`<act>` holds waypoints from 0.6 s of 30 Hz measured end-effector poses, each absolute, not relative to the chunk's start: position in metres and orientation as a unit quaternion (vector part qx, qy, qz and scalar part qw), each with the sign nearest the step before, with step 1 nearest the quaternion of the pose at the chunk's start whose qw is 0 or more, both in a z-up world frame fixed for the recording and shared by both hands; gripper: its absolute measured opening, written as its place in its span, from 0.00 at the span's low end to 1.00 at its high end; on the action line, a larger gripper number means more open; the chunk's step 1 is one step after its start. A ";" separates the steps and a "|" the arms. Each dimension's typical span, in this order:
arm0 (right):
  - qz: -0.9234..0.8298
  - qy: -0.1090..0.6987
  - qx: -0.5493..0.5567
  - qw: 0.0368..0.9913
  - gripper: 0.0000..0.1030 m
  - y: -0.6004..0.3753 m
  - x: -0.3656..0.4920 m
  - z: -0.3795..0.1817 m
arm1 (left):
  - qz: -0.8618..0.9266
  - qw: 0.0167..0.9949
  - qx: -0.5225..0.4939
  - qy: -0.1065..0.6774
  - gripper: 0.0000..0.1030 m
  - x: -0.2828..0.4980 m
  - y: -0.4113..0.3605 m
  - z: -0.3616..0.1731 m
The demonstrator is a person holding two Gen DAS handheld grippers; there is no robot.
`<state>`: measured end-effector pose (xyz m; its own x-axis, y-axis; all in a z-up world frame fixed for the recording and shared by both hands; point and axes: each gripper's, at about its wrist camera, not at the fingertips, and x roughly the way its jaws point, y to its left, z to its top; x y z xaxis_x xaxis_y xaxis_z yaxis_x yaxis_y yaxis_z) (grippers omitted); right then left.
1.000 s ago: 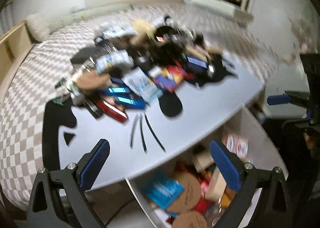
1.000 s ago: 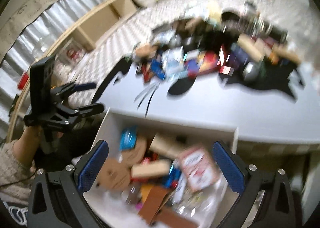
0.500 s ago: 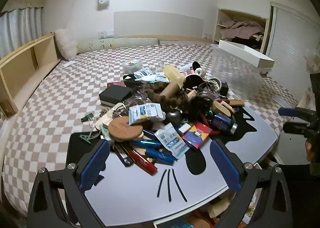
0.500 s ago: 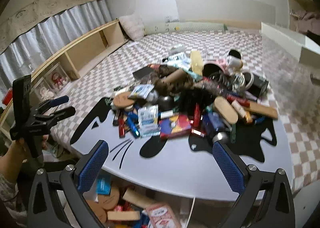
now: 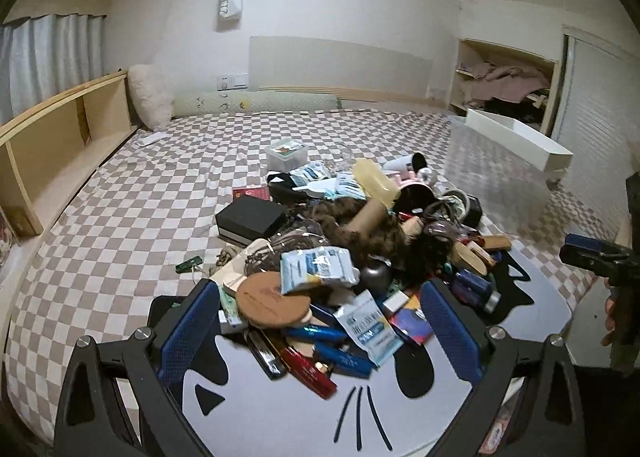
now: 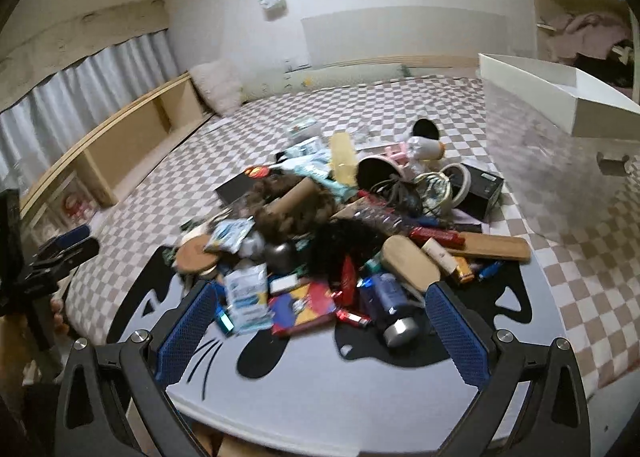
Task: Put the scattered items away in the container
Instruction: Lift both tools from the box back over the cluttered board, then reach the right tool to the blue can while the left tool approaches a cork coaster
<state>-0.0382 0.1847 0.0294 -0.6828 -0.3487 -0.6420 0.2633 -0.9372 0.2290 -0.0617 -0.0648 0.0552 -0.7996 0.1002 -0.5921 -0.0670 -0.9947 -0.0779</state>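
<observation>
A heap of scattered items lies on a grey cat-face board (image 5: 280, 417) on the checked bed. At its near edge are a brown cork disc (image 5: 272, 303), blue pens (image 5: 320, 333), a red tube (image 5: 308, 369) and a white-blue packet (image 5: 370, 327). My left gripper (image 5: 320, 333) hangs open and empty just before these. In the right wrist view a colourful booklet (image 6: 302, 309), a blue bottle (image 6: 390, 309) and a wooden brush (image 6: 410, 263) lie between the fingers of my open, empty right gripper (image 6: 322, 331). Only a sliver of the container (image 6: 224, 447) shows below the board's front edge.
A white tray (image 5: 520, 137) rests on a clear box at the right. A wooden shelf unit (image 5: 60, 137) and a pillow (image 5: 150, 97) line the bed's left side. A black box (image 5: 250, 219) sits at the heap's far left. Bare checked sheet (image 5: 120, 237) surrounds the board.
Both grippers have swung up from over the filled container below the board and now face the heap from closer in. Both stay open and empty.
</observation>
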 end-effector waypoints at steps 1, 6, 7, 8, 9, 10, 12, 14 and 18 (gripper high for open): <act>-0.916 -0.059 0.361 0.165 1.00 0.186 -0.044 0.027 | 0.948 0.042 -0.315 -0.028 0.98 -0.066 -0.065 0.053; -0.915 -0.060 0.377 0.130 1.00 0.197 -0.070 0.014 | 0.943 0.044 -0.328 -0.041 0.98 -0.086 -0.068 0.038; -0.915 -0.060 0.380 0.120 1.00 0.199 -0.076 0.012 | 0.942 0.043 -0.330 -0.042 0.98 -0.090 -0.068 0.033; -0.915 -0.060 0.384 0.105 1.00 0.202 -0.083 0.009 | 0.941 0.042 -0.333 -0.043 0.98 -0.094 -0.068 0.029; -0.915 -0.061 0.387 0.096 1.00 0.204 -0.087 0.007 | 0.940 0.041 -0.337 -0.045 0.98 -0.099 -0.069 0.025; -0.914 -0.063 0.391 0.087 1.00 0.206 -0.092 0.004 | 0.937 0.038 -0.343 -0.048 0.98 -0.104 -0.069 0.022; -0.913 -0.063 0.395 0.075 1.00 0.209 -0.099 -0.001 | 0.934 0.032 -0.352 -0.052 0.98 -0.113 -0.071 0.016; -0.912 -0.062 0.399 0.067 1.00 0.211 -0.106 -0.006 | 0.931 0.026 -0.359 -0.054 0.98 -0.122 -0.072 0.012; -0.910 -0.058 0.406 0.051 1.00 0.214 -0.120 -0.017 | 0.923 0.019 -0.379 -0.063 0.98 -0.138 -0.077 0.000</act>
